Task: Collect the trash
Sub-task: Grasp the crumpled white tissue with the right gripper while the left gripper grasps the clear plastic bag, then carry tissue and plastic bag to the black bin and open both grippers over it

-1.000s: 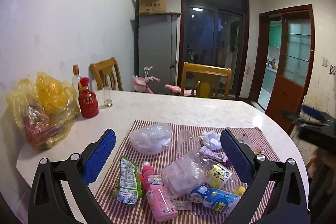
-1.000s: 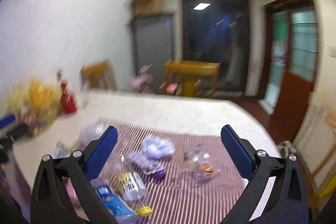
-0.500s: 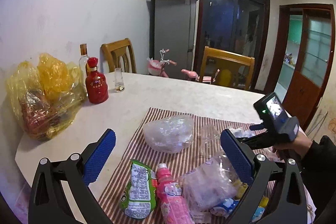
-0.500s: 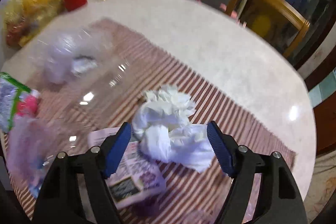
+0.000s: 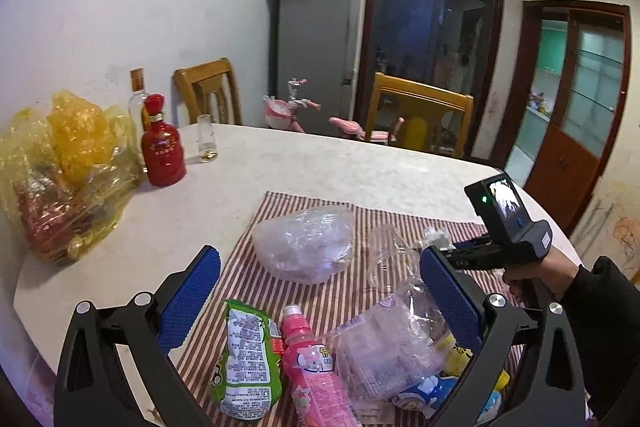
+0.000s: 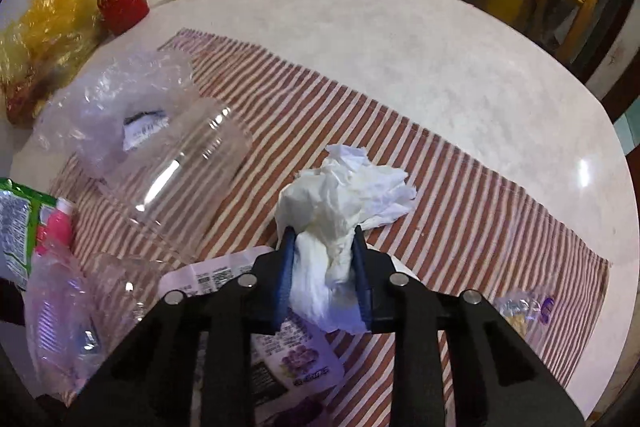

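Note:
My right gripper [image 6: 323,239] is shut on a crumpled white tissue [image 6: 344,195] just above the striped placemat [image 6: 460,195]. A clear plastic cup [image 6: 180,183] lies on its side to its left, with a crumpled clear bag [image 6: 116,107] behind. My left gripper [image 5: 320,299] is open and empty above a green snack packet [image 5: 244,359], a pink bottle [image 5: 312,367], a clear wrapper [image 5: 384,343] and a blue toy bottle [image 5: 424,391]. The right gripper's body [image 5: 508,231] shows in the left wrist view, at the mat's right side.
A yellow plastic bag [image 5: 60,171], a red bottle [image 5: 162,147] and a small glass [image 5: 206,143] stand at the table's far left. Wooden chairs [image 5: 420,115] stand behind the round table [image 5: 360,167]. A purple wrapper [image 6: 300,367] lies under my right gripper.
My right gripper has closed on the tissue. The left gripper has shifted slightly closer over the trash, still open.

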